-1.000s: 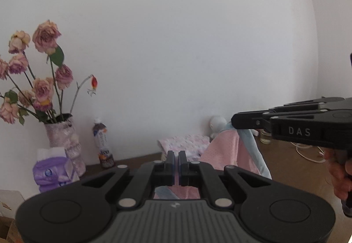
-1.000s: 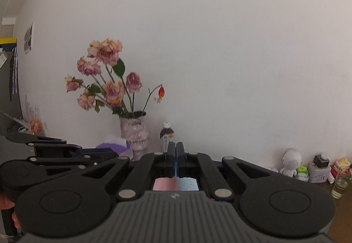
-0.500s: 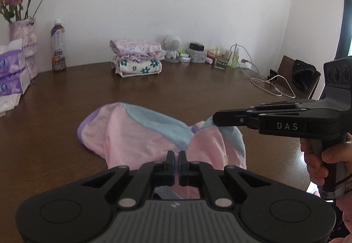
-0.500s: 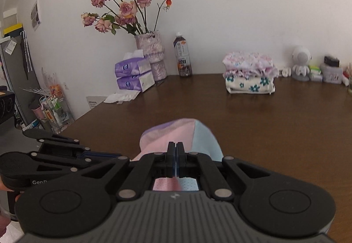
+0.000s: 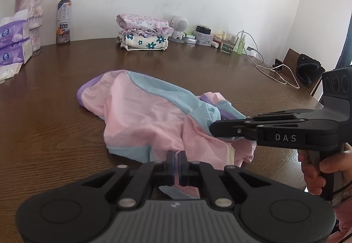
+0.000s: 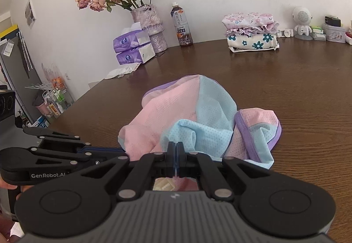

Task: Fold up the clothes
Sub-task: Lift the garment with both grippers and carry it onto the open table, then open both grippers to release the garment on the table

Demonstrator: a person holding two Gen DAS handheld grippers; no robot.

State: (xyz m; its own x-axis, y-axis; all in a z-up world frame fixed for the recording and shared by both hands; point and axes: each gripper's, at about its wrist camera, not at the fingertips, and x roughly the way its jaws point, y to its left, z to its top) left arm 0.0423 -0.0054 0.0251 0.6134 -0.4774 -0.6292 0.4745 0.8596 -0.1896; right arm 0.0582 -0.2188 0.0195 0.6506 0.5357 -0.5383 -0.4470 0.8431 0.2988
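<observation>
Left wrist view shows the garment (image 5: 145,117), a pink, pale-blue and purple mesh piece, lying rumpled on the brown worktop (image 5: 55,124), its far end spread toward the wall and its near edge bunched up at both tongs. The left tongs (image 5: 176,160) are pressed together on the near hem, with pink and blue cloth showing between and below the fingers. The right tongs (image 5: 212,129) reach in from the side and are closed on a gathered fold of blue cloth at the garment's right edge; in the right wrist view the same right tongs (image 6: 176,148) stand shut with fabric pinched between them, and the left tongs (image 6: 123,151) lie just beside at the pink edge.

Judging from this, the piece is being laid out by its near edge, though the same pose would also suit lifting that edge over for a fold. Either way, good handling means keeping both grips firm, drawing the two held points apart until the hem runs straight, and keeping the cloth low so the mesh slides flat instead of bunching. The purple-trimmed opening (image 6: 246,133) is curled under itself and will likely want smoothing. The stack of folded clothes (image 5: 144,33) at the back sits well apart, as do the bottle (image 5: 63,19) and tissue packs (image 5: 13,42).
</observation>
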